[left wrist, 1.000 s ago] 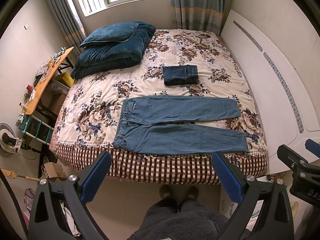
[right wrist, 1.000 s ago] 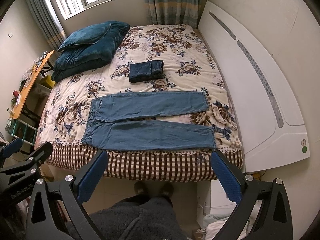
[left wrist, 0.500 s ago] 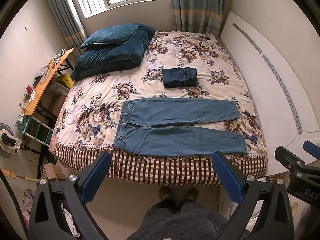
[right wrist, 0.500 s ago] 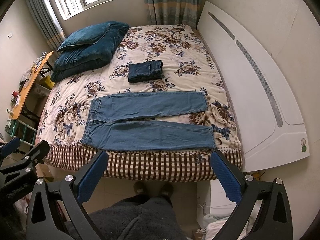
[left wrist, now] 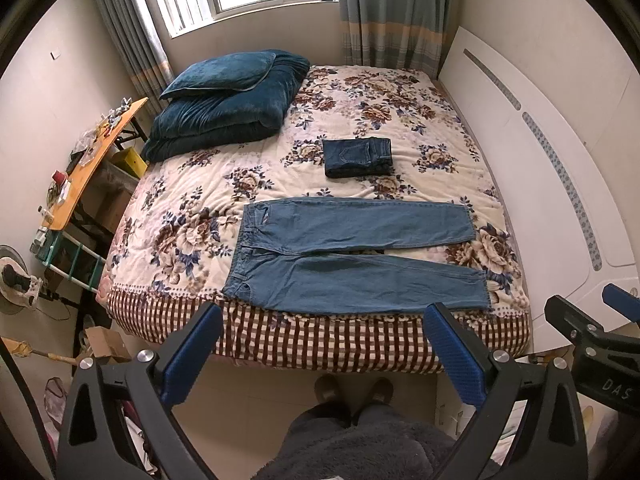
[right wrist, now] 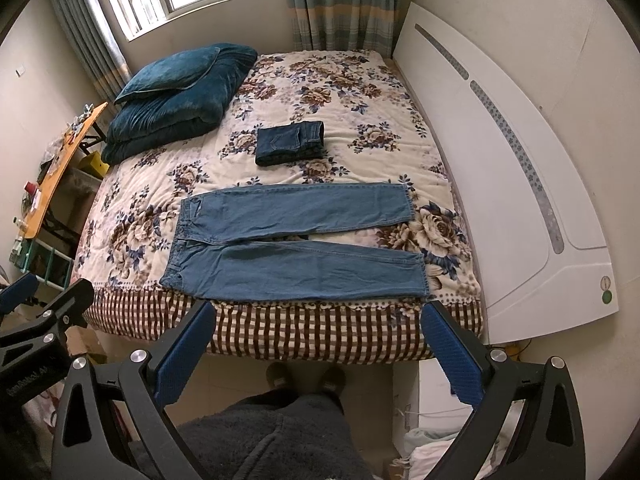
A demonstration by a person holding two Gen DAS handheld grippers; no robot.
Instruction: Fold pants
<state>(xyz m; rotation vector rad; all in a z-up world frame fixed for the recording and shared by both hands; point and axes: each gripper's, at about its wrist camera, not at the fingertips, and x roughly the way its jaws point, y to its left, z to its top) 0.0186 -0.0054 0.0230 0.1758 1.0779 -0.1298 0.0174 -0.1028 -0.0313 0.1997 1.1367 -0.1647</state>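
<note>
A pair of light blue jeans (left wrist: pixel 352 256) lies flat along the near edge of the bed, waist at the left, both legs running to the right; it also shows in the right wrist view (right wrist: pixel 296 240). My left gripper (left wrist: pixel 324 344) is open and empty, held in the air short of the bed edge. My right gripper (right wrist: pixel 316 340) is open and empty too, equally short of the bed. Each gripper shows at the edge of the other's view.
A folded dark blue pair of jeans (left wrist: pixel 357 157) lies mid-bed. A teal pillow and folded quilt (left wrist: pixel 228 100) sit at the far left. The white headboard (left wrist: pixel 560 184) stands on the right. A cluttered orange side table (left wrist: pixel 92 160) is on the left. My feet (left wrist: pixel 352 390) stand before the checked bed skirt.
Both views have shifted slightly, so the bed sits a little higher in frame. The jeans have not moved and both grippers stay open.
</note>
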